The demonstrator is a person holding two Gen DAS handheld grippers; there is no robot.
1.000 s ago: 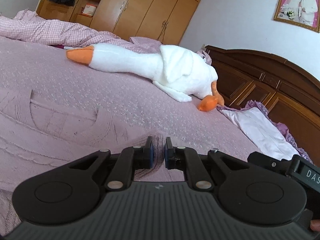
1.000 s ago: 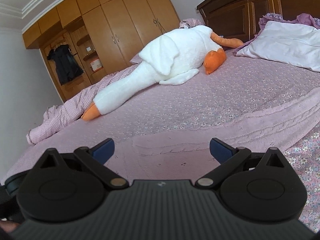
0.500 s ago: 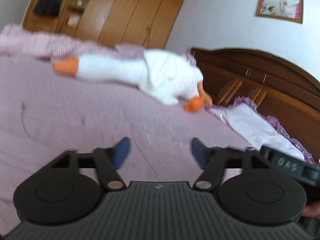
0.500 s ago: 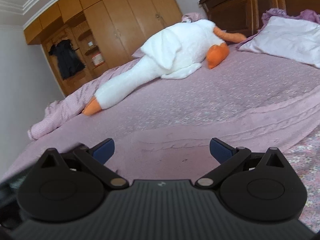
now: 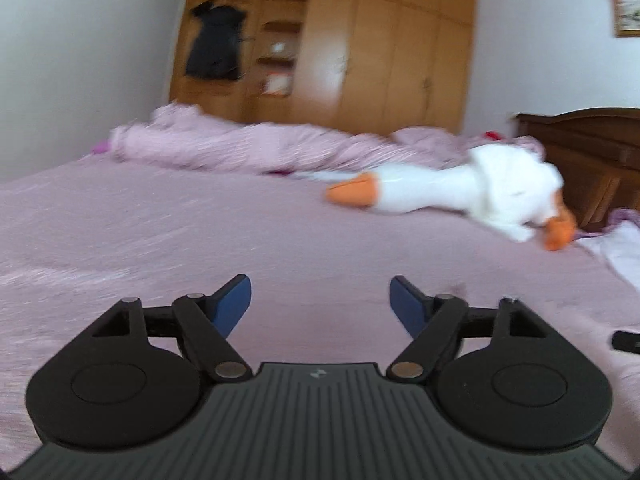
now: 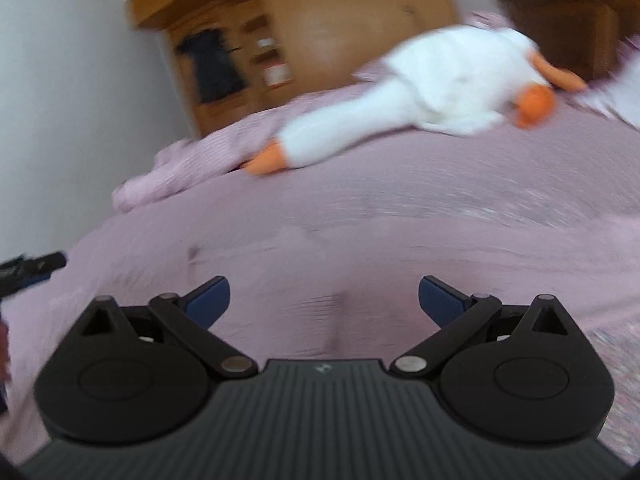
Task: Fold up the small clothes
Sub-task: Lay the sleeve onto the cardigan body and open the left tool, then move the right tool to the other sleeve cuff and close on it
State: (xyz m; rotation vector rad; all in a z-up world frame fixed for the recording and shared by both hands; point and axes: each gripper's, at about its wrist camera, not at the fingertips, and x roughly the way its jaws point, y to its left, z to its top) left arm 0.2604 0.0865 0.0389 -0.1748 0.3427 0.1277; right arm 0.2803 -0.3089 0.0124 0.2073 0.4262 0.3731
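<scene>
- your left claw [image 5: 320,300] is standing spread wide with nothing between its blue pads [image 5: 234,302]; a second ago it was pressed together low over the knit, so you have just let go and swung it leftward.
- your right claw [image 6: 324,300] is also standing spread and empty, as it was a second ago, hovering over the pink knitted garment [image 6: 400,248] that is lying flat on the pink floral bed cover [image 6: 460,168].
- in the right view the garment is showing as a paler band with a soft ridge just ahead of the pads; in the left view the blur is too heavy to pick out its edge.
- both views are smearing, so you are moving fast between grips.
- the long white plush goose with orange beak and feet [image 5: 460,196] is lying well apart, near the dark wooden headboard [image 5: 592,152].
- judging by this, one fold is probably laid and the next edge is not yet taken.
</scene>
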